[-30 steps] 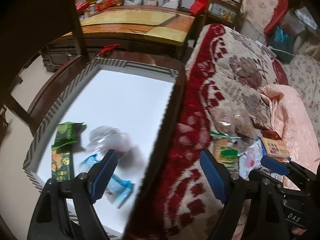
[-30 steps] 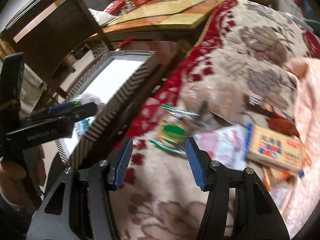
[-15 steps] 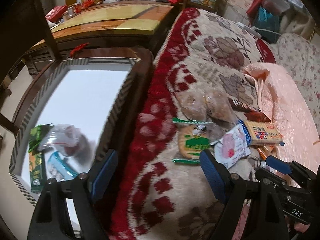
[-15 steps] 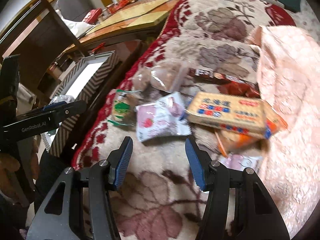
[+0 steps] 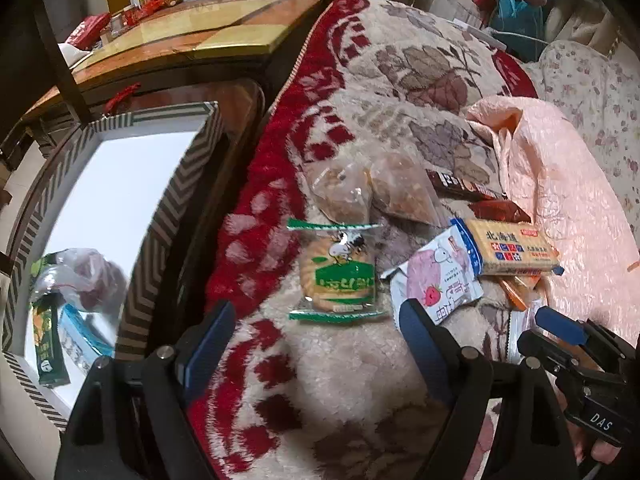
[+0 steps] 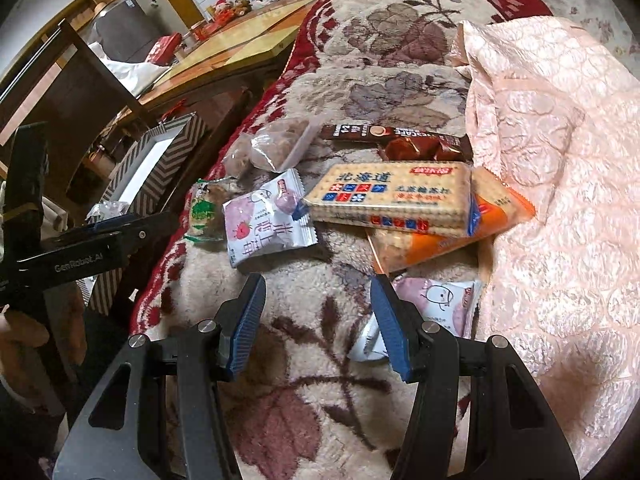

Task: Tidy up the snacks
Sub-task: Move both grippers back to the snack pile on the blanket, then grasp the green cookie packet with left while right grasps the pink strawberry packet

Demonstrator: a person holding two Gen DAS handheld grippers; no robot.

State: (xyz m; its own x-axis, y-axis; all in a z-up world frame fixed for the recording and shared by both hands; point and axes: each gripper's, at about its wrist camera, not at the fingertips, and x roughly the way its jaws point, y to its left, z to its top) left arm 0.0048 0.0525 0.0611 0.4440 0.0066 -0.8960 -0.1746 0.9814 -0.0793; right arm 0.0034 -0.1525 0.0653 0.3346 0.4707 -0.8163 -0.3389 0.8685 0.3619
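Tilting steeply down over the snacks, left gripper (image 5: 316, 336) wide and empty, right gripper (image 6: 318, 312) half-spread, empty

Cracker pack (image 6: 390, 199): "北海道". Left gripper (image 6: 132, 228): "GenRobot.AI". Right gripper (image 5: 560, 326): "DAS". Brown stick (image 6: 394, 133): "NESCAFE".

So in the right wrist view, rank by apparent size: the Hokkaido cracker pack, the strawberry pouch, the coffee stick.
1. Hokkaido cracker pack, largest.
2. Strawberry pouch.
3. Coffee stick, slimmest, though it lies farther off.

Bare blanket (image 6: 320, 380) before the snack pile (image 6: 384, 200), striped box wall (image 5: 176, 216) blocking leftward.
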